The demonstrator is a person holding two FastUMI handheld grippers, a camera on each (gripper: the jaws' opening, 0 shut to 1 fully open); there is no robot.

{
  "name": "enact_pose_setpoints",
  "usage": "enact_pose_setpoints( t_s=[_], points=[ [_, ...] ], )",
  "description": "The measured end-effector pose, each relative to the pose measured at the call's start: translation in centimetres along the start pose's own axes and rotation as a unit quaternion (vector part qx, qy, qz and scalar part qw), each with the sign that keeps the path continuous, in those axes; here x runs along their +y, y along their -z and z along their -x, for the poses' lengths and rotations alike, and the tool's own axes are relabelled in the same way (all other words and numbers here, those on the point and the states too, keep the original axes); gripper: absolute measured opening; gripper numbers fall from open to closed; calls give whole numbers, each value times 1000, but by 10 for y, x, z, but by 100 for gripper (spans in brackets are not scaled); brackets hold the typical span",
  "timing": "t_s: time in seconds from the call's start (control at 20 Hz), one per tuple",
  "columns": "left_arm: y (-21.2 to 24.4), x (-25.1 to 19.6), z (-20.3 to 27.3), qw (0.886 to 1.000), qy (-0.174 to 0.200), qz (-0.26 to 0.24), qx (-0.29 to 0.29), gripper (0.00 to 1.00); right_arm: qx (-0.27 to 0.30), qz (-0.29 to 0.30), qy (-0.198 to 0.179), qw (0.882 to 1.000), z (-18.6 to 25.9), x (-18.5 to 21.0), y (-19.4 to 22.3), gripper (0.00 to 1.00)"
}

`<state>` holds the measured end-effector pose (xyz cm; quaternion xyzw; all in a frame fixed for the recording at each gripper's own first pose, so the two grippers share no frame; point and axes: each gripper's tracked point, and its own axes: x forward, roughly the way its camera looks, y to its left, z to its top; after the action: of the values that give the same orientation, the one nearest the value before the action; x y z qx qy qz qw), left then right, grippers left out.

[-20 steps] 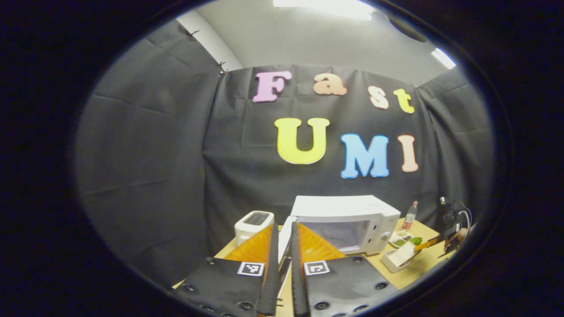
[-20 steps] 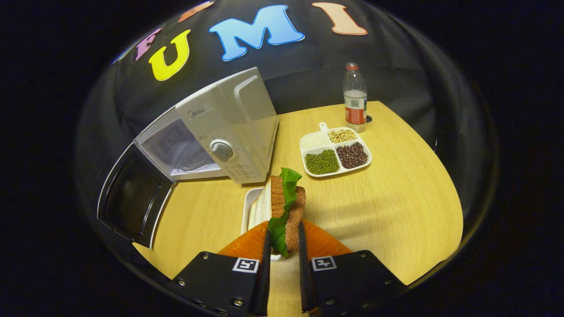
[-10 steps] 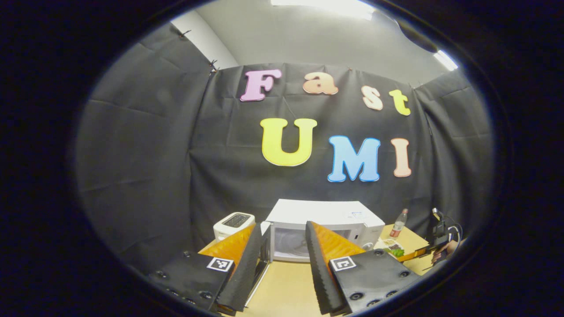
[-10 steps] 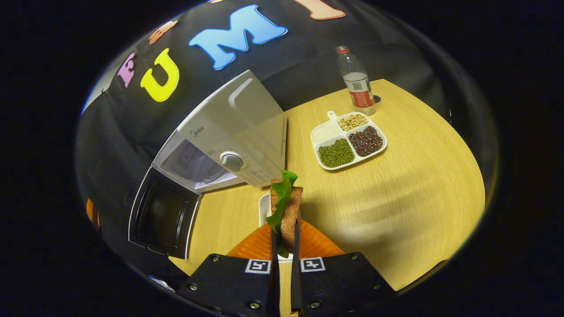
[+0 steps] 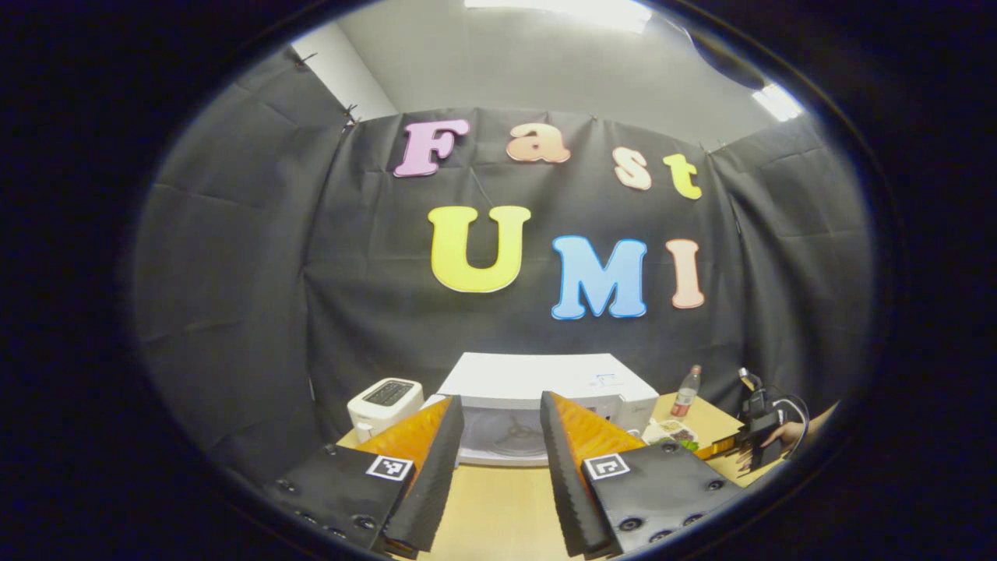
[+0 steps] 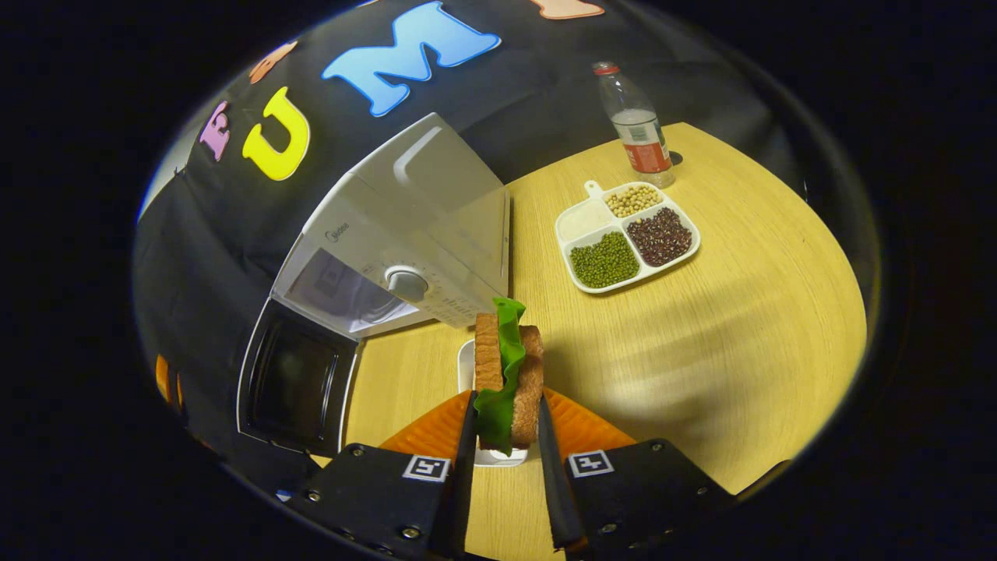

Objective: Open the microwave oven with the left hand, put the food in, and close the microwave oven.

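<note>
In the right gripper view, the right gripper (image 6: 502, 425) clamps a sandwich (image 6: 507, 372) of brown bread and lettuce above a small white dish (image 6: 466, 366) on the pale wooden desk (image 6: 724, 343). Beyond stands the white microwave (image 6: 405, 234), door (image 6: 292, 382) swung open. A divided tray (image 6: 627, 238) of beans and a bottle (image 6: 639, 128) sit toward the desk's far edge. In the left gripper view, the left gripper (image 5: 498, 436), jaws wide and empty, faces the microwave; a toaster (image 5: 384, 399) stands beside it, black cloth walls and a grey ceiling behind.
</note>
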<state>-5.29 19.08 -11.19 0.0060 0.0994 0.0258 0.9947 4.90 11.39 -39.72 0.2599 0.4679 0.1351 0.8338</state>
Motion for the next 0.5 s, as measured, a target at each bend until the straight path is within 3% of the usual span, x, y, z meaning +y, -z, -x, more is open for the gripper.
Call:
enact_pose_setpoints(
  t_s=[0.2,0.3,0.35,0.4,0.45,0.5],
  points=[
    [-6,8,-19,999,40,2,-6,65,21,-44,4,999,-8,-1,9,46],
    [-5,17,-30,999,50,3,-5,65,19,-29,9,999,-16,0,12,60],
    [-2,22,-35,999,53,4,-2,65,13,-23,8,1000,-17,2,10,60],
    [-2,28,-40,999,54,5,-2,66,13,-23,11,1000,-17,5,12,42],
    [-3,30,-45,998,59,8,-4,66,11,-24,15,1000,-18,6,12,39],
    [-5,31,-48,998,63,11,-6,65,10,-17,18,1000,-16,8,13,28]
  ],
)
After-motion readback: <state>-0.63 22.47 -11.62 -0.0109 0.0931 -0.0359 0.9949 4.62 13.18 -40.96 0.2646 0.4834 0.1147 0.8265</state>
